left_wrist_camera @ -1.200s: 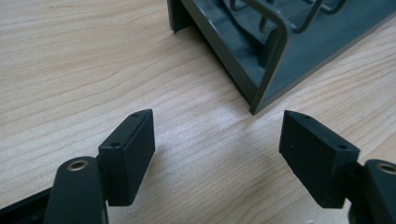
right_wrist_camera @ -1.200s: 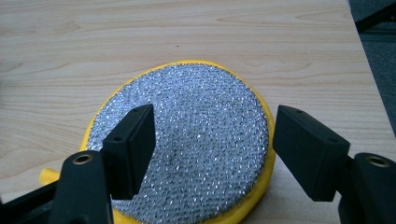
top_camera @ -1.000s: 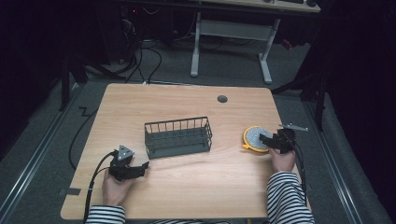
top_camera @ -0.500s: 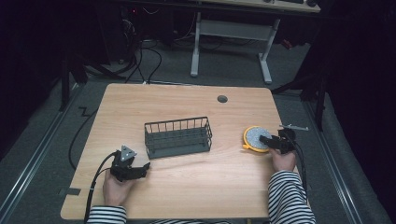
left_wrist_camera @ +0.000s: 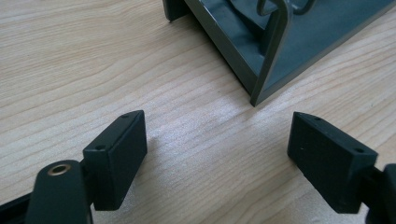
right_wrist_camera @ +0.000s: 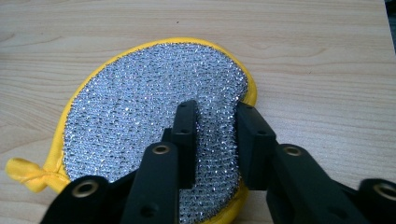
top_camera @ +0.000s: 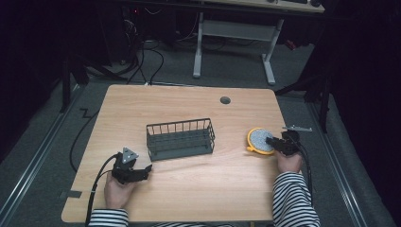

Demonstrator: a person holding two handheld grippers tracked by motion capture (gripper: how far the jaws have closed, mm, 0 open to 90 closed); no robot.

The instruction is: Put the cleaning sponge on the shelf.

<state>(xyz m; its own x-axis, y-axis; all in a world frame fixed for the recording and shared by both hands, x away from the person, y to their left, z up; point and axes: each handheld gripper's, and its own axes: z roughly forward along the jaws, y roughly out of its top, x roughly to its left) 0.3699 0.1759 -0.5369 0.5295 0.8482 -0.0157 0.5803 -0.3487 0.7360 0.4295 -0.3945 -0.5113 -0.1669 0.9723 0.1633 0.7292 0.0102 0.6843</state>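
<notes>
Right gripper [right_wrist_camera: 215, 135] seemingly pinches scrubber [right_wrist_camera: 154, 116]; left gripper [left_wrist_camera: 217, 154] spread

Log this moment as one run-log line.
left gripper: open, over bare table near basket corner | right gripper: shut on scouring pad | scouring pad: flat on table, right of basket

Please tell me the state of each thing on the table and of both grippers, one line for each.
Wire basket: upright on the table, nothing visible inside.
Scrubbing pad: lying on the table, its near edge pinched.
Left gripper: open, low over bare wood near the basket corner.
Right gripper: shut on the scrubbing pad.
</notes>
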